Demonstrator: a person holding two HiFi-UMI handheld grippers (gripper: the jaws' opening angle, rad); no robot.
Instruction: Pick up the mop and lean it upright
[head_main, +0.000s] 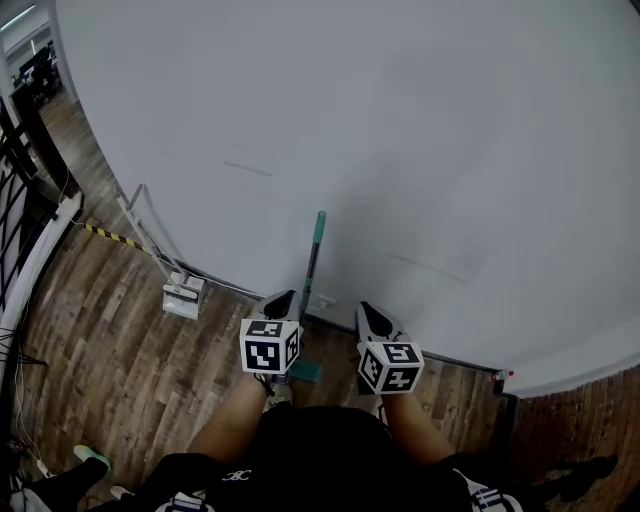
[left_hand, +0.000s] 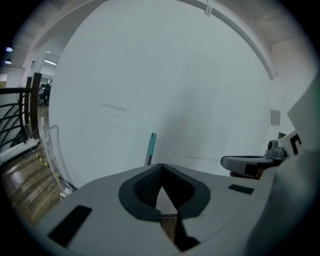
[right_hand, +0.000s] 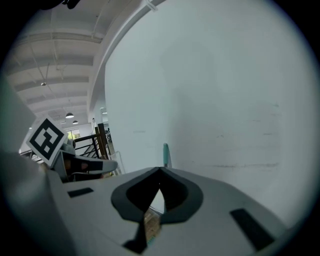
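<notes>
1. The wooden plank floor (head_main: 120, 370) fills the lower left of the frame.
2. A white box (head_main: 184, 296) sits at centre left by the wall (head_main: 400, 120).
3. A yellow-black strip (head_main: 108, 235) lies at upper left.
4. The mop (head_main: 313, 260) stands at centre, leaning on the wall.

mop (head_main: 314, 262): upright against the wall (head_main: 420, 120), its foot on the wood floor (head_main: 110, 350) at the wall's base. left gripper (head_main: 285, 298) just left of the handle, right gripper (head_main: 367, 311) further off to its right, both in front of the wall with the mop between them. small box (head_main: 184, 296) on the floor at the wall's base, well left of the mop; railing (head_main: 25, 205) at the far left.
</notes>
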